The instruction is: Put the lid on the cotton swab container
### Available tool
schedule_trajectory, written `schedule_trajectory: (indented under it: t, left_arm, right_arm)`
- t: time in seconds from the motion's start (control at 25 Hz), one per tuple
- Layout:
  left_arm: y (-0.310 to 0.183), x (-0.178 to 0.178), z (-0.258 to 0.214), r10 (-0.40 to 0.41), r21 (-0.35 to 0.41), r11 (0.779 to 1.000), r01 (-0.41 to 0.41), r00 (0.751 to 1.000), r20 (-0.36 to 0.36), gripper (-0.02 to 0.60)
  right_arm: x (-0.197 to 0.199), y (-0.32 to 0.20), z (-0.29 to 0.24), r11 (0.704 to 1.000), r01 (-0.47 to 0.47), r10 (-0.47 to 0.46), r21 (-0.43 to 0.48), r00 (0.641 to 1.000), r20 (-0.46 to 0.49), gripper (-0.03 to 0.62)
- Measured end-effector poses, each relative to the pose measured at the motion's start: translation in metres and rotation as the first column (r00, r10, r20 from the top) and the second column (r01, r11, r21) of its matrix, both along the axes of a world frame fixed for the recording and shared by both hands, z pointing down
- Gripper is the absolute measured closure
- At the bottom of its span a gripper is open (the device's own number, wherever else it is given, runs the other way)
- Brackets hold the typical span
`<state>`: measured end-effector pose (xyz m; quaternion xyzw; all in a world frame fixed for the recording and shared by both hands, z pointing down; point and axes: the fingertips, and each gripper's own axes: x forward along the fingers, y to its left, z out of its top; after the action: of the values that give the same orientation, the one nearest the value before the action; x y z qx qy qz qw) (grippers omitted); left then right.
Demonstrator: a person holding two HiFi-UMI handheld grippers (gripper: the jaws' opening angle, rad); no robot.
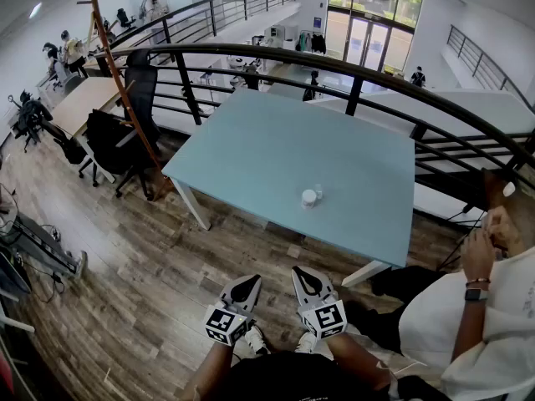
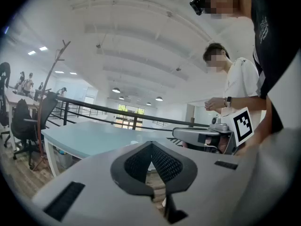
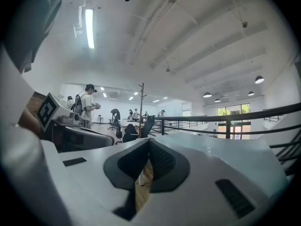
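A small, white, round plastic cotton swab container [image 1: 308,197] stands upright on the pale blue tabletop [image 1: 251,149], in its near right part and clear of the edges. A smaller pale piece [image 1: 318,190] just beside it, on the far side, may be its lid; it is too small to tell.

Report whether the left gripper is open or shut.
Shut and empty: in its own view, the left gripper has its jaws meeting at the tips, with nothing held between them.
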<state>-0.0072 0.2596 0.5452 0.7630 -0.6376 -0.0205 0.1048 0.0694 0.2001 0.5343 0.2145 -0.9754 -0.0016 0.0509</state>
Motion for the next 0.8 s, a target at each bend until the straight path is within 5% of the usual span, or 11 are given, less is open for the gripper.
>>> schedule_trajectory:
  t: [0.16,0.8]
  left_arm:
    - [0.006,-0.002,-0.008,-0.024,0.013,1.0,0.023,0.997,0.07,0.569]
    - [0.003,-0.016,-0.008,-0.034,0.029,0.999,0.032,0.996,0.082,0.569]
  right_arm:
    - [-0.01,0.005,-0.002,1.0,0.028,-0.028,0.012,1.0,0.002,0.574]
    - [-0.02,0.0,-0.011,0.999,0.034,-0.034,0.011,0.998,0.058,0.573]
